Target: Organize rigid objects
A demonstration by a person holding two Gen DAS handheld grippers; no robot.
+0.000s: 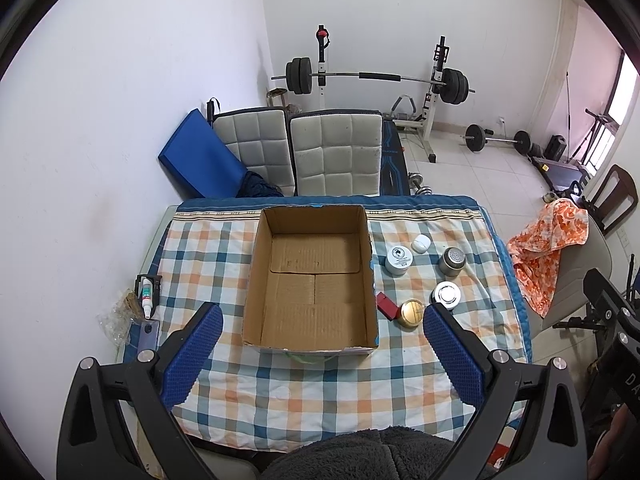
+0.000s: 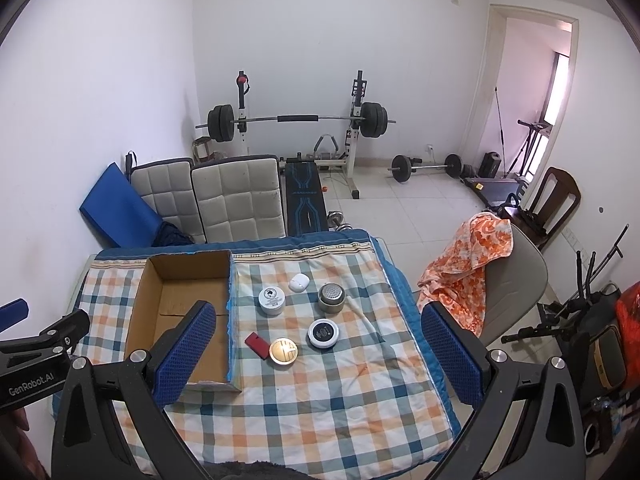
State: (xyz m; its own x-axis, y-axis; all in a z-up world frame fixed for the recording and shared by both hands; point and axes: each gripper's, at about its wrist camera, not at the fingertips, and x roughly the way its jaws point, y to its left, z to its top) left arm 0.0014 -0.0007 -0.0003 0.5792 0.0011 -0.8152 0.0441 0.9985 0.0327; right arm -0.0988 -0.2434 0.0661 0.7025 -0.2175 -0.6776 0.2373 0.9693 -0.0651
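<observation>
An empty cardboard box [image 1: 312, 276] [image 2: 180, 316] stands open on the checked tablecloth [image 1: 320, 392]. To its right lie a white jar [image 1: 399, 260] [image 2: 271, 301], a white case [image 1: 421, 243] [image 2: 299, 282], a metal shaker lid [image 1: 453, 262] [image 2: 331, 298], a silver round tin [image 1: 446, 296] [image 2: 323, 333], a gold tin [image 1: 411, 313] [image 2: 283, 353] and a red block [image 1: 386, 305] [image 2: 257, 345]. My left gripper [image 1: 320, 328] is open above the box's near side. My right gripper [image 2: 316, 336] is open above the objects. Both are empty.
A glue tube [image 1: 146, 294] and a plastic bag [image 1: 116, 320] lie at the table's left edge. Two padded chairs [image 1: 336, 152] stand behind the table. A chair with an orange cloth [image 2: 468, 264] stands to the right. Weights and a barbell rack [image 2: 296, 120] fill the back.
</observation>
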